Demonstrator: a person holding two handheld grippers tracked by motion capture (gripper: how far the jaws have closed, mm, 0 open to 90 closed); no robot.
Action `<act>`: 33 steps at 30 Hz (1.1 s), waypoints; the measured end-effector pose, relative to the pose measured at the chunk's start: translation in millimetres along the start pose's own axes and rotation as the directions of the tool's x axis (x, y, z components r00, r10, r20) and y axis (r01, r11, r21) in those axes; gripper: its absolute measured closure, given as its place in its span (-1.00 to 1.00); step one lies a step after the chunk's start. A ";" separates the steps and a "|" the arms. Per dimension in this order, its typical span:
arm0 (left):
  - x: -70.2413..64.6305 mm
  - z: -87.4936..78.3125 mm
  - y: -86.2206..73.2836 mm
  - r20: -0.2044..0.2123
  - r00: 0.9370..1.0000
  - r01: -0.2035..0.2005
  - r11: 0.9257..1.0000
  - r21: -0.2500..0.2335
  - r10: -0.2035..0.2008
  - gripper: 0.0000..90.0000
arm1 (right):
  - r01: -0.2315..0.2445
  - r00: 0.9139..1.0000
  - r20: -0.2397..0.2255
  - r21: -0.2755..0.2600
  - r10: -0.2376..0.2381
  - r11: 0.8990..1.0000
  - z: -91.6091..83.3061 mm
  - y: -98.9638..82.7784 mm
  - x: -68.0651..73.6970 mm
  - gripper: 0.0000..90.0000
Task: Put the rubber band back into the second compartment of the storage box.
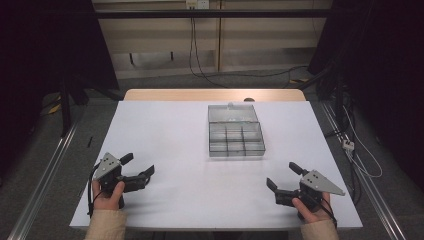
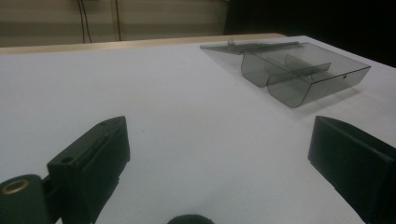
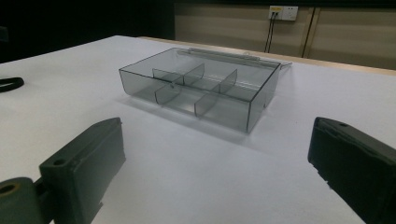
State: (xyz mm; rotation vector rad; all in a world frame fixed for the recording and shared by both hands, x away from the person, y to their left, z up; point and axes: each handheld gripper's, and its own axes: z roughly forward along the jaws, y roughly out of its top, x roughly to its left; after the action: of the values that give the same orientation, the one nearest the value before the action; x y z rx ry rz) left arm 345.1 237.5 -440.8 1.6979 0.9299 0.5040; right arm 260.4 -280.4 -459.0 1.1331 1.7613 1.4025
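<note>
Your left hand-held gripper point(image 1: 138, 170) and right hand-held gripper point(image 1: 281, 176) rest wide open, holding nothing, near the open compartment box point(image 1: 235, 136), ready to reach it.

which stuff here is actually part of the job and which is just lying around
Part of the job:
- clear compartment box, lid open flat behind it, compartments look empty
- left gripper, jaws open
- right gripper, jaws open
- white table

Just lying about:
- cables on the floor
- wall socket
- white plug by the table's right side
</note>
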 end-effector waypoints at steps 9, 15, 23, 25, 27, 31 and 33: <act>1.6 -1.5 0.7 0.008 1.000 -0.022 0.999 0.039 0.022 -0.77 | 0.003 1.000 -0.003 0.001 -0.003 1.000 0.5 0.2 0.7 -0.93; 3.3 0.4 0.6 -0.012 1.000 -0.020 0.991 0.132 0.022 -0.31 | 0.006 1.000 -0.005 0.001 -0.006 1.000 0.9 0.2 0.6 -0.93; 12.6 2.8 -8.0 -0.071 0.997 0.029 0.962 0.271 -0.010 0.14 | 0.014 1.000 -0.008 0.000 -0.014 1.000 1.4 0.7 1.5 -0.92; 14.1 3.3 -9.6 -0.083 0.997 0.033 0.955 0.296 -0.009 0.21 | 0.015 1.000 -0.010 0.001 -0.015 1.000 1.7 0.5 1.7 -0.92; 15.0 4.4 -11.1 -0.093 0.996 0.035 0.948 0.316 -0.006 0.30 | 0.015 1.000 -0.010 0.002 -0.015 1.000 1.8 0.6 2.0 -0.92; 15.4 7.6 -13.4 -0.105 0.994 0.030 0.929 0.370 0.010 0.54 | 0.018 1.000 -0.012 0.003 -0.018 1.000 1.7 0.9 2.7 -0.92; 14.6 8.6 -13.6 -0.113 0.993 0.027 0.923 0.385 0.018 0.64 | 0.019 1.000 -0.013 0.004 -0.019 1.000 1.9 1.0 2.7 -0.92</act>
State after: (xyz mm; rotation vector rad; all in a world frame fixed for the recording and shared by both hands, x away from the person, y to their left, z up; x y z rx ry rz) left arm 355.7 245.3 -458.1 2.0360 1.1754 0.4376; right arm 261.1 -277.1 -458.4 1.1084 1.7800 1.3986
